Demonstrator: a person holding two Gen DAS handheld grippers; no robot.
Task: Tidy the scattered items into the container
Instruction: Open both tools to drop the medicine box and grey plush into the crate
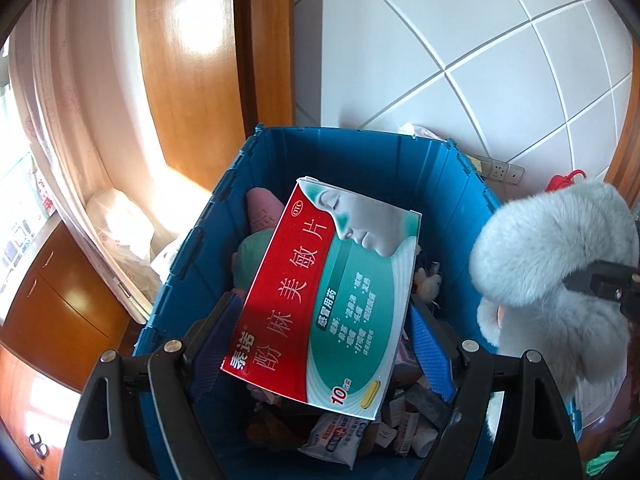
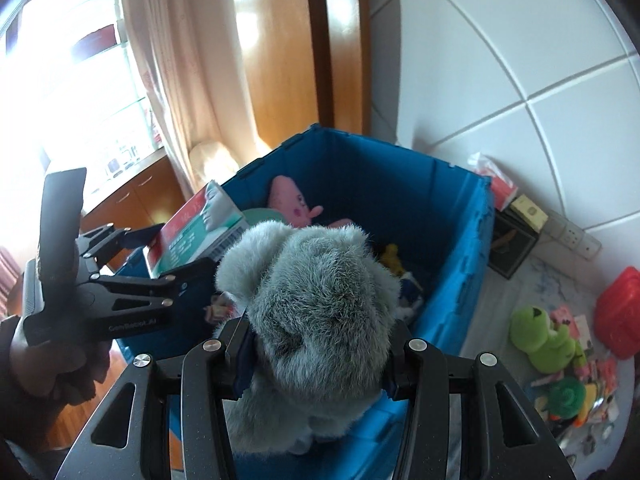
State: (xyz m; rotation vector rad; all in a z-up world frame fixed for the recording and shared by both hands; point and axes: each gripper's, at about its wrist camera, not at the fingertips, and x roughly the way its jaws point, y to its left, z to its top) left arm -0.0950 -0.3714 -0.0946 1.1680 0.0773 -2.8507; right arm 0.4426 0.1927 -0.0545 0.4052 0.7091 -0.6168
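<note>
A red, teal and white medicine box (image 1: 328,300) hangs over the open blue crate (image 1: 200,236), pinched across its width by my left gripper (image 1: 324,320), whose blue pads (image 1: 430,344) press its edges. My right gripper (image 2: 318,344) is shut on a fluffy grey plush toy (image 2: 320,300) held just above the crate's near rim (image 2: 476,272). From the right wrist view, the left gripper (image 2: 168,252) with the box (image 2: 200,224) sits at the crate's left corner. In the left wrist view the plush (image 1: 556,248) hangs at the right with one right finger (image 1: 600,284) on it.
Inside the crate lie a pink plush (image 2: 288,200), a green round plush (image 1: 252,256) and several small packets (image 1: 340,436). Right of the crate on the marble surface are a green frog plush (image 2: 548,340), a red case (image 2: 620,312), a black box (image 2: 512,240) and small items (image 2: 576,396).
</note>
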